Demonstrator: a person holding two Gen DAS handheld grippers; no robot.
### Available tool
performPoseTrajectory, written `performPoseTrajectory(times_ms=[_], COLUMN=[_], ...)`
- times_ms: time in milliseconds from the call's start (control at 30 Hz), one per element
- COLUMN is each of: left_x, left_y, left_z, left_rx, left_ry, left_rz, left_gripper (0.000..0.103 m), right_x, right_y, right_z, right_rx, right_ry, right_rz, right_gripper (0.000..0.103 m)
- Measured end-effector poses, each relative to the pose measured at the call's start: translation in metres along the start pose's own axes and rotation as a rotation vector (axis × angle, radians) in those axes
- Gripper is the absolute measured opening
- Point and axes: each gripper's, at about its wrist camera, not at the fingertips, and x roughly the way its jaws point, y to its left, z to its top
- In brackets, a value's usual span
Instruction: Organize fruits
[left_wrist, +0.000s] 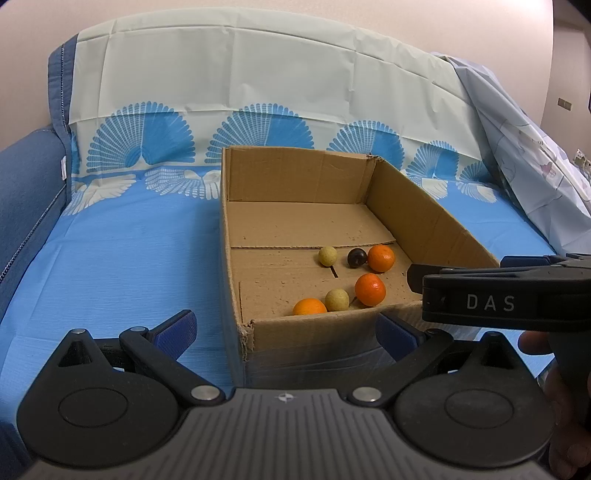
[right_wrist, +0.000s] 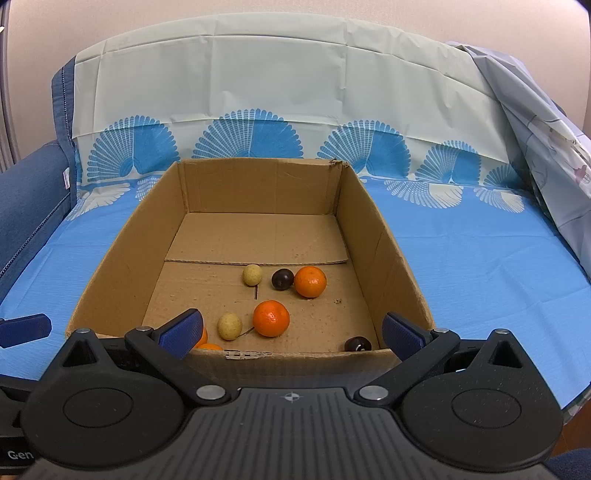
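Observation:
An open cardboard box stands on the blue cloth; it also shows in the left wrist view. Inside lie oranges, pale yellow fruits and dark fruits. My right gripper is open and empty, just in front of the box's near wall. My left gripper is open and empty, at the box's near left corner. The right gripper's body crosses the right of the left wrist view.
A blue sofa arm rises at the left. A pale cloth covers the backrest. A crumpled light sheet hangs at the right. Open blue cloth lies left of the box.

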Motion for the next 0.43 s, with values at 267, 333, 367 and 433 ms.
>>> performPoseTrajectory(times_ms=[267,333,367,433], left_x=[-0.0003,-0.0024,-0.0033,-0.005], left_y=[-0.0025,-0.0028,-0.0032,-0.0044], left_z=[0.0002,-0.001,-0.0013,-0.0012], left_rx=[0.012,0.019,0.022,0.029], left_ry=[-0.012,-0.025,-0.032,-0.045], left_rz=[-0.002,-0.007,-0.01,-0.016], left_gripper=[0.103,0.103,0.103,0.103], right_x=[0.0001,-0.0001,-0.0004,-0.0011], right_y=[0.0005,0.0017,0.0018,0.0018], right_z=[0.0009,0.0022,0.0026,0.0035], right_rx=[-0.005,-0.006,-0.004,0.001], right_ry=[-0.003,-0.005,-0.007,-0.014], right_rz=[-0.001,-0.001,-0.001,0.001], right_gripper=[0.102,0.102,0.102,0.102])
